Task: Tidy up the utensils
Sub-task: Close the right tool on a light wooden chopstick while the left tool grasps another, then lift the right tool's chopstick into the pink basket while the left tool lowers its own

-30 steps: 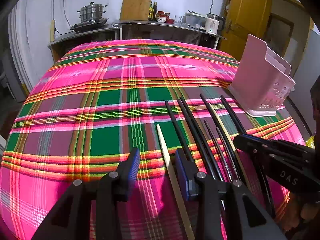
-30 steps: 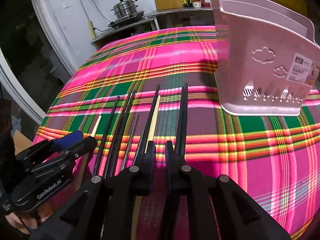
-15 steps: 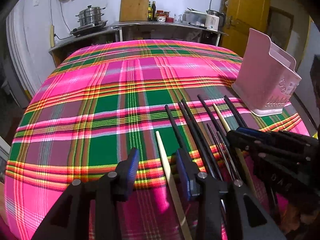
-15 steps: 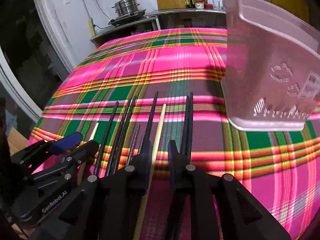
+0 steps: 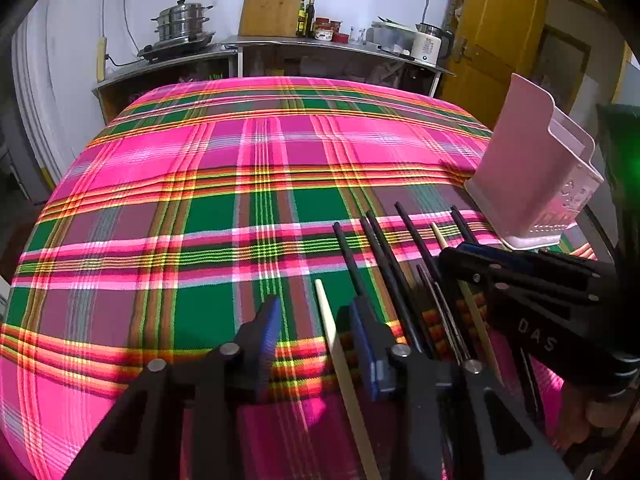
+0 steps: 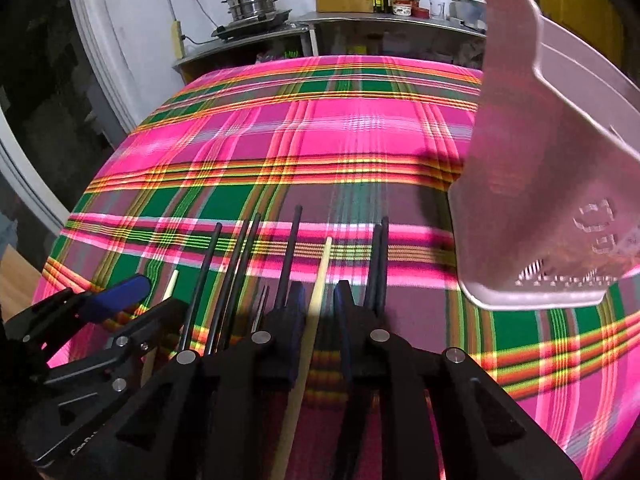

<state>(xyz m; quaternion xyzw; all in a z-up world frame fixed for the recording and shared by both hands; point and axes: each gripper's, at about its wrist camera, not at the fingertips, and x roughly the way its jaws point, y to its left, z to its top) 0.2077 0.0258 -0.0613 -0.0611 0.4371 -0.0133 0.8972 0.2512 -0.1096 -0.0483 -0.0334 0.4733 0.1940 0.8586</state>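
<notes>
Several black chopsticks (image 5: 384,252) and two pale wooden ones lie side by side on the plaid tablecloth (image 5: 224,208). My left gripper (image 5: 316,320) is open, its jaws either side of a wooden chopstick (image 5: 328,320) without touching it. My right gripper (image 6: 319,296) is open around the other wooden chopstick (image 6: 320,280), with black chopsticks (image 6: 288,256) just outside both fingers. The right gripper also shows in the left wrist view (image 5: 520,276), and the left gripper shows in the right wrist view (image 6: 116,300). A pink utensil basket (image 6: 540,184) stands upright at the right.
The basket also shows in the left wrist view (image 5: 532,176) near the table's right edge. Behind the table a counter (image 5: 280,46) holds a steamer pot (image 5: 182,24), a cutting board, bottles and a kettle. A yellow door (image 5: 492,40) is at the back right.
The right gripper has shifted left from over the rightmost black pair to straddle the wooden chopstick and opened a little wider. The left gripper has barely moved and stays open.
</notes>
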